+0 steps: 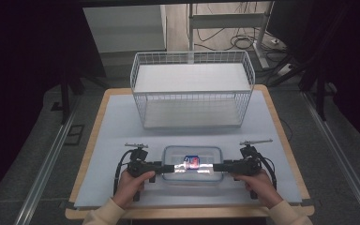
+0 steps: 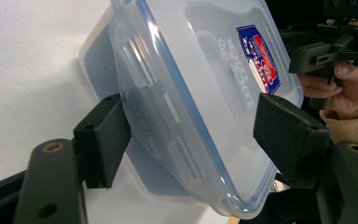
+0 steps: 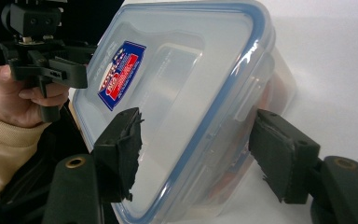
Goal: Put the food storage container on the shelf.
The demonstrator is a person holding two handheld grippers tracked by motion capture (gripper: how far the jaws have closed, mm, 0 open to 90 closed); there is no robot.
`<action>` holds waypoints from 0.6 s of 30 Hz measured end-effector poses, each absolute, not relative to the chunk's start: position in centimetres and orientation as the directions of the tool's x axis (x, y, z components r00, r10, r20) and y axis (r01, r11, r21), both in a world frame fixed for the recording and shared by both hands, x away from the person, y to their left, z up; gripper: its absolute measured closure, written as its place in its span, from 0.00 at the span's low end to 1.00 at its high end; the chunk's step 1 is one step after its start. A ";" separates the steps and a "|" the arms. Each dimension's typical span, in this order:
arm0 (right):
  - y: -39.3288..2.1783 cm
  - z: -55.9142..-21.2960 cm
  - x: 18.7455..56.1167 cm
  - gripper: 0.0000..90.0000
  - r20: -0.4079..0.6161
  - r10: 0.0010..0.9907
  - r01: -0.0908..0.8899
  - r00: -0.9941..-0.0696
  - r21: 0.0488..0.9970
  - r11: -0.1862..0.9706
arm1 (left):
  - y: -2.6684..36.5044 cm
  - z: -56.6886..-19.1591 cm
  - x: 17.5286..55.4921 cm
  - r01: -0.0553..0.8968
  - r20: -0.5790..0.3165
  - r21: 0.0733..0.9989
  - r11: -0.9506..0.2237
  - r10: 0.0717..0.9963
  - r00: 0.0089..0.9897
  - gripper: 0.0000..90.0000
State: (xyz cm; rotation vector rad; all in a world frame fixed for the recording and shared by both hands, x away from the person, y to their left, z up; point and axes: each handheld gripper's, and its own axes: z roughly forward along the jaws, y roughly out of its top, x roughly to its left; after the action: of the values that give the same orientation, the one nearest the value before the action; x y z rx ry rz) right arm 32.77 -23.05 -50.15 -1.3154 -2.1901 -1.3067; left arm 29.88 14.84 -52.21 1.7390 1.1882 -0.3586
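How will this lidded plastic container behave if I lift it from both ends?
The container looks like rigid clear plastic, so it should hold its shape. It seems nearly empty, probably light. Its glossy lid may slip; the left gripper and right gripper straddle opposite ends.

A white wire basket [image 1: 192, 89] with 2 tiers stands at 12 o'clock on the white table mat [image 1: 117, 122], its long side facing the near edge. Beyond it, at 1 o'clock, cables [image 1: 241, 40] lie tangled on the floor beside a metal desk frame [image 1: 229, 21].
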 end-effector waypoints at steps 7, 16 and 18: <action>-23.4 -50.1 32.6 0.45 0.627 0.550 0.807 -0.552 0.568 0.162 | 15.0 -52.2 29.5 0.823 -0.673 0.566 -0.048 0.550 0.495 0.34; -23.7 -49.9 32.0 0.50 0.620 0.544 0.794 -0.565 0.587 0.156 | 15.1 -52.0 28.9 0.809 -0.664 0.587 -0.035 0.551 0.505 0.39; -23.8 -49.8 31.8 0.52 0.619 0.542 0.792 -0.568 0.592 0.153 | 15.2 -51.9 28.7 0.806 -0.663 0.591 -0.032 0.549 0.508 0.40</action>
State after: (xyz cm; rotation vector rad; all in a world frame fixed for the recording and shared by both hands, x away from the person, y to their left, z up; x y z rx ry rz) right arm 31.79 -23.81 -49.83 -1.2945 -2.1714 -1.3757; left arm 28.70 15.20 -51.91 1.7071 1.1567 -0.3070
